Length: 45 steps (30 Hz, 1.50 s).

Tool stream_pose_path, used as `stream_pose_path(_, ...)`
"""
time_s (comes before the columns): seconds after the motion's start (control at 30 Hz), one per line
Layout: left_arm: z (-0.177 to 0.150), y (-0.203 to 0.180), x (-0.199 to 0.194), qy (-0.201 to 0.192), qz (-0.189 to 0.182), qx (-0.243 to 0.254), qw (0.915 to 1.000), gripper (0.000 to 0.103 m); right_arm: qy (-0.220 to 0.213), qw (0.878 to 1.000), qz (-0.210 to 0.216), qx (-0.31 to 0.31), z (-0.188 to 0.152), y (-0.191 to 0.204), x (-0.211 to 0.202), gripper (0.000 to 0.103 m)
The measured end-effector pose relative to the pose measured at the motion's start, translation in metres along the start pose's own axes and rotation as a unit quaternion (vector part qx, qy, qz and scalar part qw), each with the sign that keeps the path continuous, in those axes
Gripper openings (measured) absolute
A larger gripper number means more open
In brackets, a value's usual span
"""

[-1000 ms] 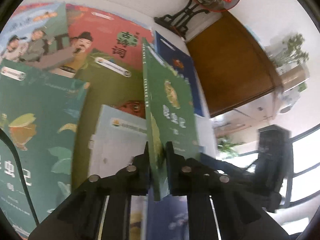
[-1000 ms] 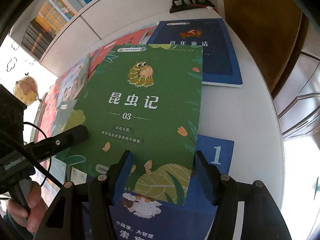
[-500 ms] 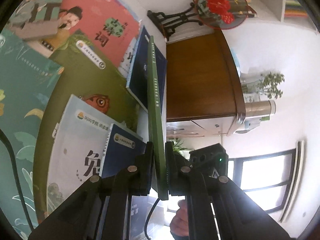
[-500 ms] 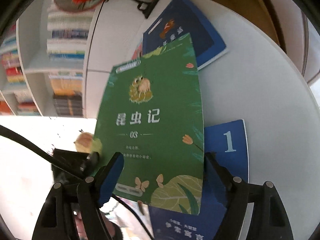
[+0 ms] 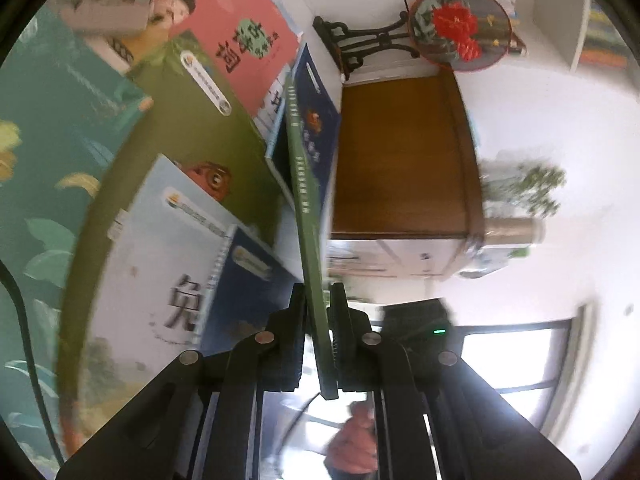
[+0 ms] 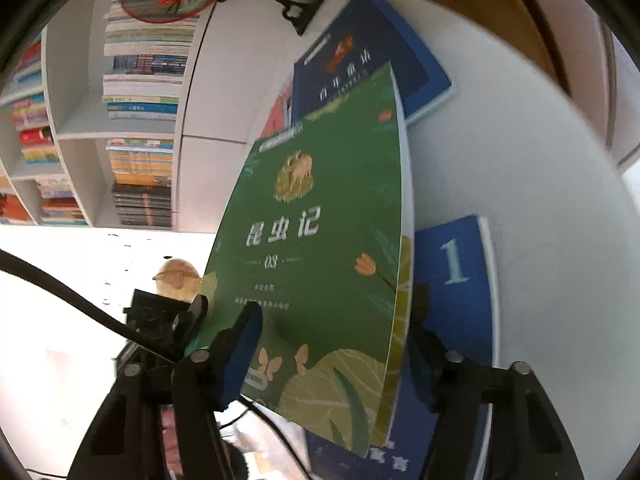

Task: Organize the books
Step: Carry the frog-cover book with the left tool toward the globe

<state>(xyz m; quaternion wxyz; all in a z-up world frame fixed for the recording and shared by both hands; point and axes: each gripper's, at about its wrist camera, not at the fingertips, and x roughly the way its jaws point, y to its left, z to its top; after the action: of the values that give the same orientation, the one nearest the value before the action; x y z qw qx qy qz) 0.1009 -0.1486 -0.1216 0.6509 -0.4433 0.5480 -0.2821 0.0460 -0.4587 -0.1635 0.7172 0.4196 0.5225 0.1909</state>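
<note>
White round table [image 6: 520, 184] strewn with books; left gripper [image 5: 318, 312] pinches thin green paperback [image 6: 320, 248] edge-on, lifted; right gripper [image 6: 336, 344] spread wide around it.

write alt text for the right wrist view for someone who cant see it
A green book titled in Chinese and numbered 03 is held up off a white table by the left gripper clamped on its spine edge, between the open fingers of the right gripper. Blue books lie on the table below, with bookshelves behind.
</note>
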Motion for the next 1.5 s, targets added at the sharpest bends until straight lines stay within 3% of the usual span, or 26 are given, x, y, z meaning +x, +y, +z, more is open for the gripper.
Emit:
stream_pose_path(0.03, -0.001, -0.003, -0.002, -0.002, 0.025, 0.021, 0.9995, 0.008, -0.001, 1.0, -0.013, -0.013, 0.0, 0.003, -0.001, 0.04)
stream_pose_path(0.1, -0.007, -0.012, -0.001, 0.0, 0.062, 0.058, 0.9964, 0.008, -0.001, 0.999, -0.034, -0.04, -0.002, 0.011, -0.003, 0.034)
stream_pose_path(0.3, -0.028, -0.035, 0.005, -0.007, 0.137, 0.149, 0.9793, 0.008, -0.01, 0.982, -0.11, -0.154, -0.02, 0.047, -0.006, 0.034)
stream_pose_path(0.47, -0.041, -0.051, -0.003, -0.026, 0.164, 0.197, 0.9662, 0.01, -0.038, 0.962, -0.147, -0.227, -0.035, 0.073, -0.014, 0.034)
stream_pose_path(0.63, -0.058, -0.072, -0.023, -0.055, 0.2, 0.242, 0.9478, 0.013, -0.046, 0.95, -0.143, -0.272, -0.046, 0.096, -0.021, 0.034)
stream_pose_path(0.8, -0.07, -0.083, -0.053, -0.09, 0.213, 0.256, 0.9386, 0.013, -0.054, 0.933, -0.144, -0.326, -0.061, 0.13, -0.018, 0.034)
stream_pose_path(1.07, -0.082, -0.076, -0.15, -0.168, 0.235, 0.249, 0.9243, 0.013, -0.047, 0.914, -0.102, -0.389, -0.089, 0.202, 0.016, 0.034)
stream_pose_path(1.27, -0.078, -0.039, -0.246, -0.221, 0.263, 0.231, 0.9103, 0.014, -0.027, 0.899, -0.064, -0.432, -0.132, 0.268, 0.086, 0.034)
stream_pose_path(1.4, -0.064, 0.001, -0.319, -0.229, 0.269, 0.208, 0.9119, 0.014, -0.005, 0.893, -0.062, -0.446, -0.173, 0.312, 0.154, 0.034)
stream_pose_path(1.5, -0.046, 0.044, -0.377, -0.234, 0.266, 0.191, 0.9154, 0.014, 0.015, 0.895, -0.052, -0.443, -0.199, 0.341, 0.21, 0.033)
